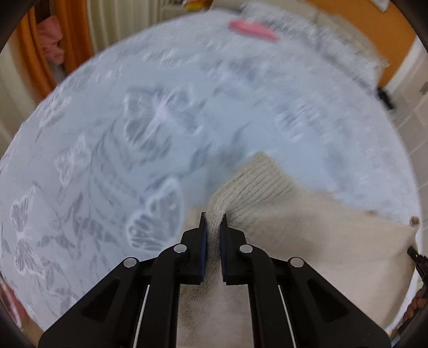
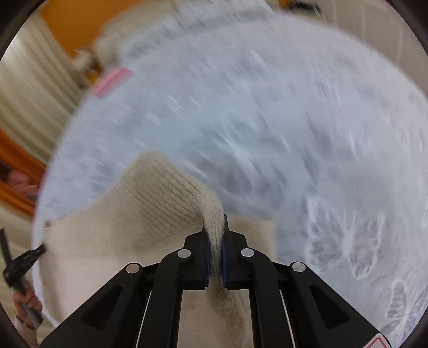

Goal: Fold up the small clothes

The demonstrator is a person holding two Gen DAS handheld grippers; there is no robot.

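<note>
A cream knitted garment (image 1: 294, 235) with a ribbed hem lies over the pale blue butterfly-print bedspread (image 1: 133, 120). My left gripper (image 1: 213, 220) is shut on the ribbed edge of the garment, which is pinched between its blue pads. In the right wrist view my right gripper (image 2: 214, 222) is shut on another ribbed part of the same cream garment (image 2: 133, 235). The garment stretches between both grippers. The other gripper shows at the edge of each view, at far right in the left wrist view (image 1: 418, 262) and at far left in the right wrist view (image 2: 24, 263).
A pink item (image 1: 251, 29) lies at the far side of the bed, also in the right wrist view (image 2: 112, 80). Pillows (image 1: 334, 45) sit at the head. Orange curtains (image 1: 32, 50) and a radiator (image 1: 128, 18) stand beyond the bed. Both views are motion-blurred.
</note>
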